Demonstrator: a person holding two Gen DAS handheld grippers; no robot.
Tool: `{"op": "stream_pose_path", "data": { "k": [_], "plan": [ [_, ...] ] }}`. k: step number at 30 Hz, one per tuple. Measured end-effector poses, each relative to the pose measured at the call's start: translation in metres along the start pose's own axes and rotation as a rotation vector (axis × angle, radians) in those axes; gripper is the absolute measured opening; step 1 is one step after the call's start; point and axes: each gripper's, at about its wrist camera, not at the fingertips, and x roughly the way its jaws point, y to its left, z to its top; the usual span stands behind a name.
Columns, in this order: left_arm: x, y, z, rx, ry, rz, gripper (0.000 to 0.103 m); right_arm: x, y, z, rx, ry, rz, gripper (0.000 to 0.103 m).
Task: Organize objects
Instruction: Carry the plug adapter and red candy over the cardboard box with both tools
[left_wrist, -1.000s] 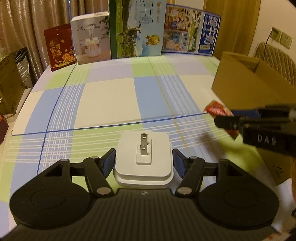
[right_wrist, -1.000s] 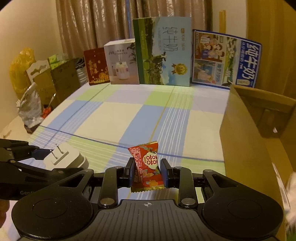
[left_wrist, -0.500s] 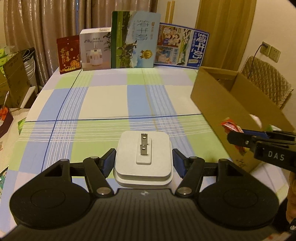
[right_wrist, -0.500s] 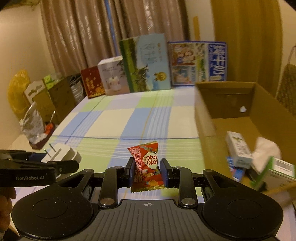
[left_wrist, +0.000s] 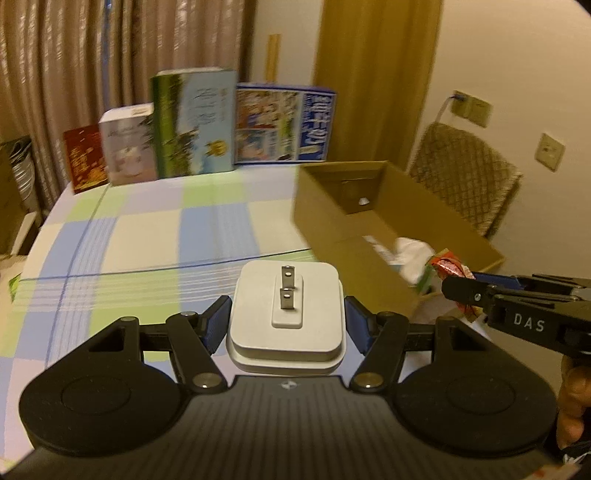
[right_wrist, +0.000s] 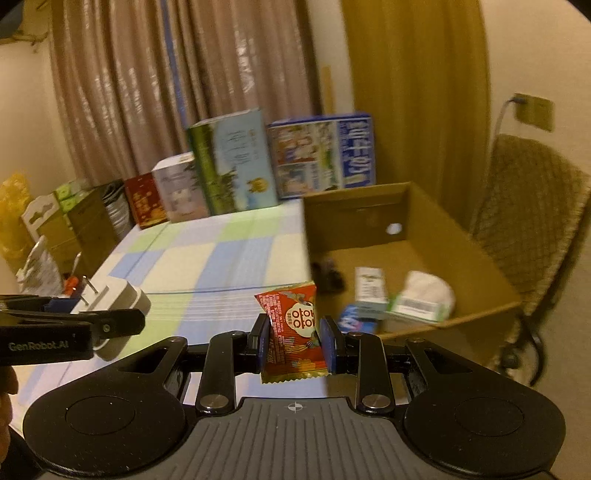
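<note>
Red snack packet (right_wrist: 291, 328) pinched upright between the pads of the right gripper (right_wrist: 293, 345), clamped across its middle so the crimped bottom edge hangs free below the jaws. It sits in the air ahead of the gripper, near the front-left corner of the open cardboard box (right_wrist: 369, 210), and that looks like its destination. Holding it by the waist seems sensible: a soft packet would likely fold if taken by a corner.

Over on the left, the left gripper (left_wrist: 286, 319) carries a white plug adapter (left_wrist: 286, 314), prongs facing up, blue pads bearing on its two flat sides. A hard, square body like that should give the pads a firm seat. It rides off the checked surface (left_wrist: 147, 236), with the box ahead and to the right of this gripper.

So both grippers are loaded, side by side, the right one closer to the box. From the left wrist view the packet pokes out just past the right gripper's tip, over the box's near edge.

Inside the box: a small white carton (right_wrist: 369, 291), a white bundle (right_wrist: 428, 291), a green-edged pack (right_wrist: 417, 306), something blue (right_wrist: 356, 317) and a dark item (right_wrist: 328, 273), too blurred to name. The near end is crowded; the far end looks bare.

Beyond, milk cartons (right_wrist: 236, 162) and gift boxes line the far edge of the surface, well clear. A woven chair (right_wrist: 532, 206) stands right of the box. The main obstacle, I judge, is the box's near wall, which each load must clear.
</note>
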Motion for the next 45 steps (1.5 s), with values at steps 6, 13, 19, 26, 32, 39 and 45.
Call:
{"op": "stream_pose_path", "data": {
  "k": [6,13,19,26,32,39,45],
  "plan": [
    [-0.001,-0.040,0.007,0.034,-0.009,-0.051,0.061,-0.026,-0.036,0.002,0.041,-0.025,-0.058,0.026],
    [0.007,-0.074,0.013,0.064,-0.003,-0.096,0.061,-0.043,-0.066,0.003,0.080,-0.044,-0.089,0.026],
    [0.015,-0.092,0.016,0.082,0.008,-0.122,0.061,-0.049,-0.080,0.004,0.093,-0.050,-0.101,0.026],
    [0.021,-0.099,0.018,0.095,0.016,-0.127,0.061,-0.047,-0.088,0.004,0.102,-0.046,-0.105,0.026],
    [0.030,-0.100,0.020,0.096,0.025,-0.129,0.061,-0.043,-0.093,0.006,0.103,-0.043,-0.106,0.026],
    [0.044,-0.103,0.026,0.097,0.037,-0.136,0.061,-0.034,-0.105,0.015,0.098,-0.043,-0.111,0.026],
    [0.066,-0.100,0.045,0.083,0.040,-0.142,0.061,-0.016,-0.117,0.032,0.076,-0.035,-0.108,0.026]
  ]
}}
